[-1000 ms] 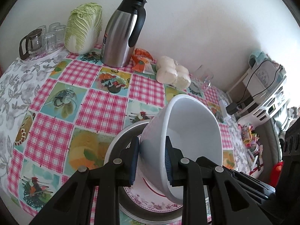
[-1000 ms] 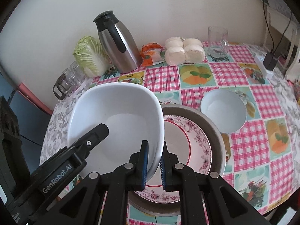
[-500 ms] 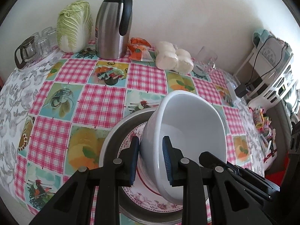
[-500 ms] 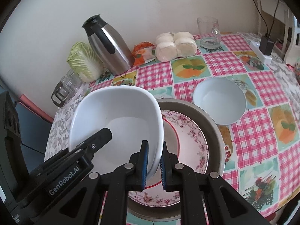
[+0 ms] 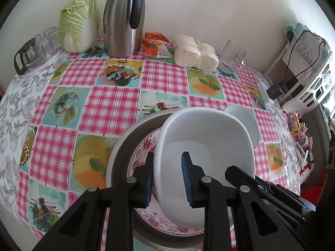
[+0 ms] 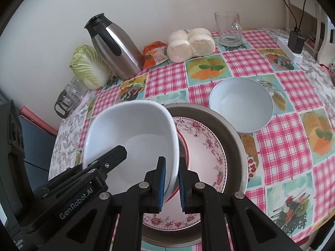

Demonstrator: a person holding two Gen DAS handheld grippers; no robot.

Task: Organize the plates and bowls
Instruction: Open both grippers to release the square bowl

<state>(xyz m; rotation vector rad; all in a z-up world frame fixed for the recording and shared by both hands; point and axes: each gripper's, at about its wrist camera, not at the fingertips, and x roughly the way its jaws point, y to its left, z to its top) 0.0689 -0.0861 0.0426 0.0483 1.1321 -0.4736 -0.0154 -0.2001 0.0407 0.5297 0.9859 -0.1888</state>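
A large white squarish bowl (image 5: pixel 206 138) (image 6: pixel 134 138) is held tilted over a floral plate (image 6: pixel 206 146) (image 5: pixel 144 152) that lies in a grey metal basin (image 6: pixel 232 129) (image 5: pixel 125 144). My left gripper (image 5: pixel 167 177) has its jaws on either side of the bowl's left rim, a gap showing at the inner pad. My right gripper (image 6: pixel 171 185) is shut on the bowl's right rim. A smaller round white bowl (image 6: pixel 240 106) (image 5: pixel 245 119) sits on the tablecloth beside the basin.
At the back stand a steel thermos (image 5: pixel 123 18), a cabbage (image 5: pixel 79 23), glasses with a small pot (image 5: pixel 31 50), an orange packet (image 5: pixel 156 46), wrapped buns (image 5: pixel 196 53) and a glass mug (image 6: pixel 229 29). A power strip (image 6: pixel 291 48) lies at the right edge.
Both grippers have carried the white bowl down toward the plate in the basin. The left gripper's jaws have spread wider around the rim.
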